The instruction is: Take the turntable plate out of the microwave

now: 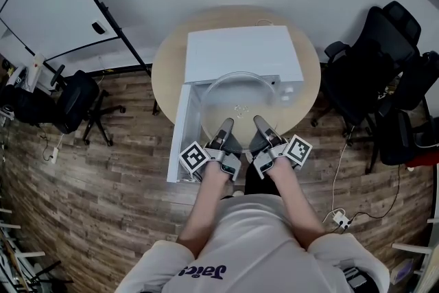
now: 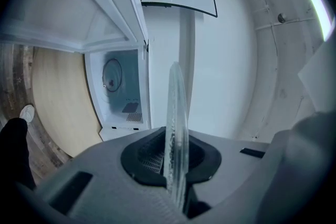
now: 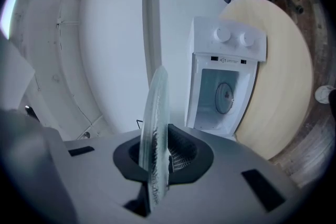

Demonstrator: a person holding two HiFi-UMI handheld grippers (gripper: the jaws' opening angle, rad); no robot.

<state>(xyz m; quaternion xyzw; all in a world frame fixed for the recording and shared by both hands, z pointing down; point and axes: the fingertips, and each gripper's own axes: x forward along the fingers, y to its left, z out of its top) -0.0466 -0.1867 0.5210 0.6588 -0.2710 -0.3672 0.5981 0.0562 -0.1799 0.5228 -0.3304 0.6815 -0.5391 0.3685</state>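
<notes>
Clear glass, seen as one round turntable plate (image 1: 239, 101), is held in the air in front of the one white microwave (image 1: 243, 51), outside its open cavity. From the head view it overlaps the microwave's front edge. The microwave's door (image 1: 180, 134) stands swung out on its left side, and two round knobs (image 3: 223, 34) sit on its control panel. The microwave rests on a single round wooden table (image 1: 168, 58).

Two grippers hold the near rim of the plate, on the side away from the microwave. The left gripper (image 1: 225, 125) has its jaws clamped on the rim, and in its own view the plate (image 2: 176, 128) runs edge-on out of the closed black pads. The right gripper (image 1: 262, 121) is pinched on the rim just beside it, and there too the glass (image 3: 157, 128) rises edge-on from between the pads. Each carries one marker cube, the left cube (image 1: 194, 157) and the right cube (image 1: 299, 149) turned outward, away from each other.

Both bare forearms reach straight forward from the person's white top, side by side and close together. The grippers point at the microwave about level.

One black office chair (image 1: 75, 103) stands on the wood floor well to the left of the microwave. A cluster of black chairs (image 1: 374, 58) stands to its right; I cannot count them.
</notes>
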